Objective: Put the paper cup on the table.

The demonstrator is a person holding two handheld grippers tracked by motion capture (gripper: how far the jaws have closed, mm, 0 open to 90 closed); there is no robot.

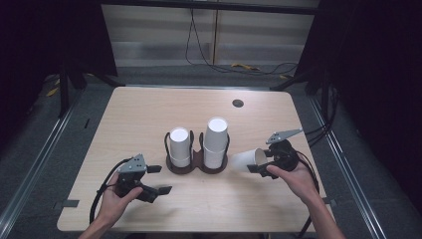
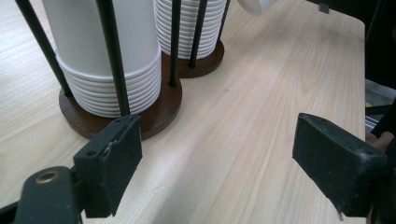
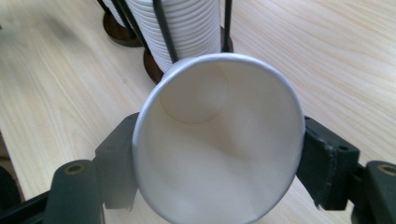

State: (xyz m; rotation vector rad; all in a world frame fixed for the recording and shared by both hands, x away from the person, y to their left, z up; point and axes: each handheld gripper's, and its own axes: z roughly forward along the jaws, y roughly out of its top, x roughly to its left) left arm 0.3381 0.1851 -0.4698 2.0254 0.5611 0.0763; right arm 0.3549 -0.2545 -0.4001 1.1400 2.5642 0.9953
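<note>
Right gripper (image 3: 219, 163) clamps a white paper cup (image 3: 219, 140) on its side beside the cup holder (image 1: 196, 167) (light, crushable, so gentle pressure near the rim), while the left gripper (image 2: 217, 163) gapes empty.

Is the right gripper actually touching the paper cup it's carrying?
Touching. In the right gripper view, the right gripper has a black jaw pressed against each side of the paper cup near its rim, squeezing it slightly oval.
</note>
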